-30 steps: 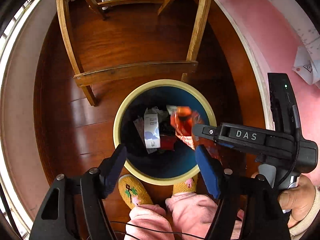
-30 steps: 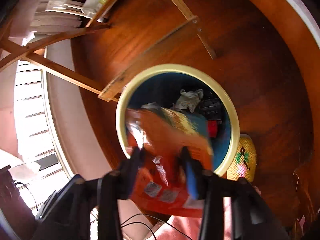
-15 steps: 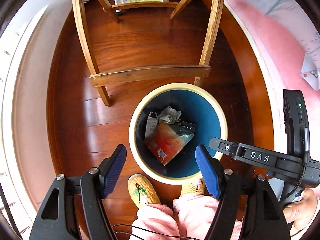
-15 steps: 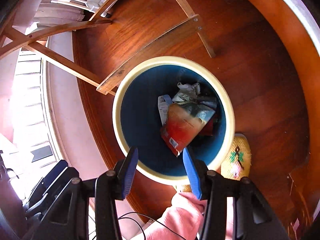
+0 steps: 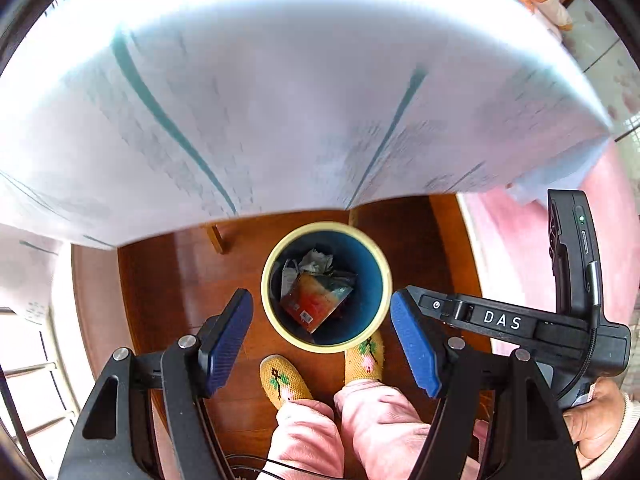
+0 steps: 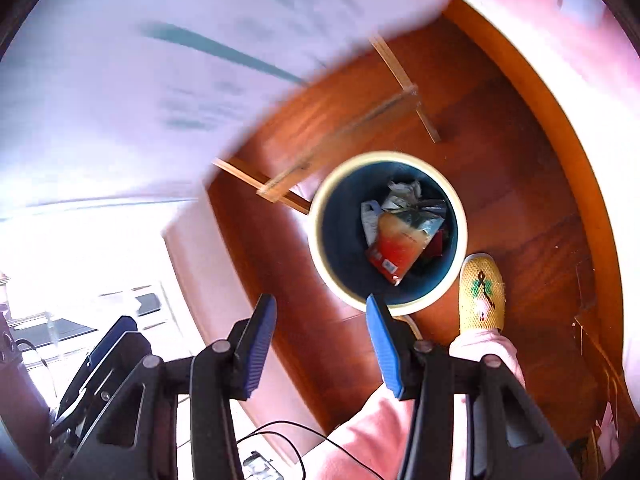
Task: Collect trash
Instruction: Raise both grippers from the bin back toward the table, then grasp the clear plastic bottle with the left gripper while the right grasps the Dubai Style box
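A round bin with a cream rim (image 5: 280, 330) (image 6: 344, 294) and blue inside stands on the wood floor below me. An orange snack bag (image 5: 316, 302) (image 6: 400, 246) lies in it on top of a white carton (image 5: 289, 276) and crumpled paper (image 6: 404, 191). My left gripper (image 5: 322, 342) is open and empty, high above the bin's near rim. My right gripper (image 6: 322, 340) is open and empty, high above the floor just left of the bin. The right gripper's body also shows at the right of the left wrist view (image 5: 520, 324).
A white tablecloth with dark green lines (image 5: 280, 92) (image 6: 140, 80) covers a table above the bin and fills the upper views, blurred. Wooden rails (image 6: 340, 148) stand behind the bin. The person's yellow slippers (image 5: 284, 380) (image 6: 482, 292) stand by the bin's near side.
The right gripper opened and dropped the orange bag into the bin. Both grippers then rose well above the bin, and the tablecloth came into view.
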Demonstrator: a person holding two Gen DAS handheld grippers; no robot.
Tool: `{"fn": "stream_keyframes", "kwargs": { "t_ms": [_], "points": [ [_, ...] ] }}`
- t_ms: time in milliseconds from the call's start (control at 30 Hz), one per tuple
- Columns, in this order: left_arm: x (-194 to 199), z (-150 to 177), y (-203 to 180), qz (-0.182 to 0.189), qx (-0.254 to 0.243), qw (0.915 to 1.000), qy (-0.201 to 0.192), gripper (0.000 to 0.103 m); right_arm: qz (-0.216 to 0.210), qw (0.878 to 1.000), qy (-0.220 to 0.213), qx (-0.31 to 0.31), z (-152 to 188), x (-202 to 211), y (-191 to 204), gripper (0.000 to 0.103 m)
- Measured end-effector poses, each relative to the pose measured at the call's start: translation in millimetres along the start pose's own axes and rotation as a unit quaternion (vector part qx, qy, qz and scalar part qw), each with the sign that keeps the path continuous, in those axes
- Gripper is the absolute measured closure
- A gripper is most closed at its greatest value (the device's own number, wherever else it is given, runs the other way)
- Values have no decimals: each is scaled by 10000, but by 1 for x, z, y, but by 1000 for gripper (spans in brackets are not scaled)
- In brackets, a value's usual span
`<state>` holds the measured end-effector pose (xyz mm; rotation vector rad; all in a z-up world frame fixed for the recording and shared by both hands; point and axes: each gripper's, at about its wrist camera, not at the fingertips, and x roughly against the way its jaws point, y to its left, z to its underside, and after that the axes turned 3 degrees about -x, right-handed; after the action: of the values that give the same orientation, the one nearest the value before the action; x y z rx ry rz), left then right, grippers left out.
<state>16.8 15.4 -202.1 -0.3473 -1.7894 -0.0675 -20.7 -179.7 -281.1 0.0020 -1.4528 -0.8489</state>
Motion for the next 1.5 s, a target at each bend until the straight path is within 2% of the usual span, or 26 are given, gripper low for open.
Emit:
{"fn": "stream_keyframes", "kwargs": {
  "t_ms": [200,400,633,867,1067,1200,1500],
  "points": [
    [78,-20,-5,61,-325,9985,-445,33,-168,9994,-315,16,13,67,39,56],
    [130,-42,-6,30,-603,9949,-812,33,-275,9970,-707,133,24,114,69,56],
    [178,-68,4,70,-523,9910,-1230,33,-436,9913,-1224,221,22,165,99,56],
    [208,-94,21,148,-351,9859,-1630,33,-587,9796,-1882,402,6,208,124,56],
    [215,-120,30,259,-236,9841,-1742,33,-708,9732,-2146,435,-12,227,137,56],
    [208,-141,33,192,-111,9844,-1746,33,-754,9720,-2167,499,-34,230,144,56],
    [159,-212,26,113,598,9877,-1440,33,-693,9771,-1755,980,-127,224,159,56]
  ]
}}
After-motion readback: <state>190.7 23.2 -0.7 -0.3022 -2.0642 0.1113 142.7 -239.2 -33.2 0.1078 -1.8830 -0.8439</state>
